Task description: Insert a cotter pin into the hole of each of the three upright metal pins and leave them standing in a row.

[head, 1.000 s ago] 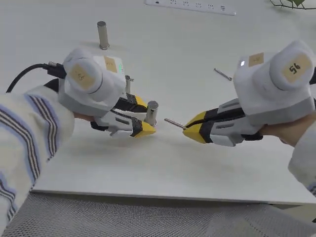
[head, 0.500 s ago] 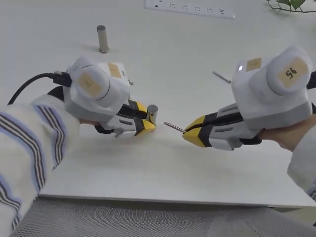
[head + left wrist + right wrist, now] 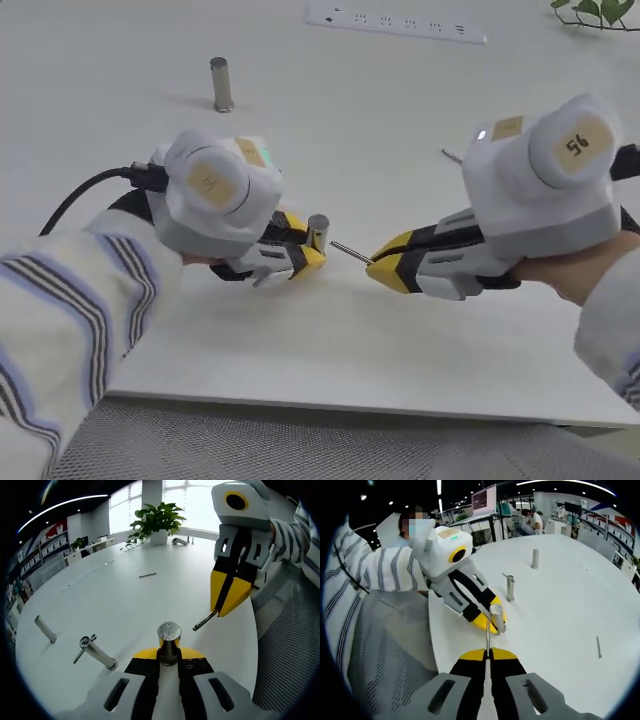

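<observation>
Three metal pins stand upright on the white counter (image 3: 380,120). We see the left hand-held gripper (image 3: 306,246) clamped narrow on the near metal pin (image 3: 318,231), which stands upright between the jaws. The right hand-held gripper (image 3: 377,266) is closed on a cotter pin (image 3: 349,251), held roughly level and pointing left. Its tip is just beside the near metal pin's upper part; we cannot tell whether they touch. In the left gripper view the second metal pin (image 3: 96,652) stands close by, with a thin pin crossing through near its top. The far metal pin (image 3: 221,83) is well apart. A spare cotter pin (image 3: 598,647) lies flat on the counter, off to the right.
</observation>
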{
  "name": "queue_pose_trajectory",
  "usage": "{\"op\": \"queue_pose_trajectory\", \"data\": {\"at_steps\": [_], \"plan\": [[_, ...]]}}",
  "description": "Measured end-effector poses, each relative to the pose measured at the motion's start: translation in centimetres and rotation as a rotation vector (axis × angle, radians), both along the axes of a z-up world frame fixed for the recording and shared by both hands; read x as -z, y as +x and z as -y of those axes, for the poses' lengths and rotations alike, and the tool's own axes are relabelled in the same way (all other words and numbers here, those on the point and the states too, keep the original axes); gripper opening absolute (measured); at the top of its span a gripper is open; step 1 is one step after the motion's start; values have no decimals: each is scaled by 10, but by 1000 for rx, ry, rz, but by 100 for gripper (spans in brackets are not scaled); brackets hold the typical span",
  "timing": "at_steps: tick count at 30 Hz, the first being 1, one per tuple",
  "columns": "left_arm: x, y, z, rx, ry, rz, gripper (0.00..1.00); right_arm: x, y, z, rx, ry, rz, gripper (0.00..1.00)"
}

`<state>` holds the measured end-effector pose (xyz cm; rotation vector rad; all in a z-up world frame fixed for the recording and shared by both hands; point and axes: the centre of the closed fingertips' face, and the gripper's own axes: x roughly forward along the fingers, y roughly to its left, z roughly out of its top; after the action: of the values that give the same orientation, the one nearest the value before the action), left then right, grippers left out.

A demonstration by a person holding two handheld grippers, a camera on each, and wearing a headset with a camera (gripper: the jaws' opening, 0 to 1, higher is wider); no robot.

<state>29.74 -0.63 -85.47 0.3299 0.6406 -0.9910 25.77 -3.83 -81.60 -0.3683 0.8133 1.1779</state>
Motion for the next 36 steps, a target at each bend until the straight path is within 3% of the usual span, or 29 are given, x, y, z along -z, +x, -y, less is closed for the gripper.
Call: {"op": "queue_pose_trajectory", "data": {"at_steps": [16, 36], "plan": [[-2, -2, -4, -12, 11, 0, 12, 3, 3, -9, 44, 24, -11, 4], [-3, -5, -6, 4, 6, -15, 10, 5, 7, -3, 55, 0, -3, 4]]}}
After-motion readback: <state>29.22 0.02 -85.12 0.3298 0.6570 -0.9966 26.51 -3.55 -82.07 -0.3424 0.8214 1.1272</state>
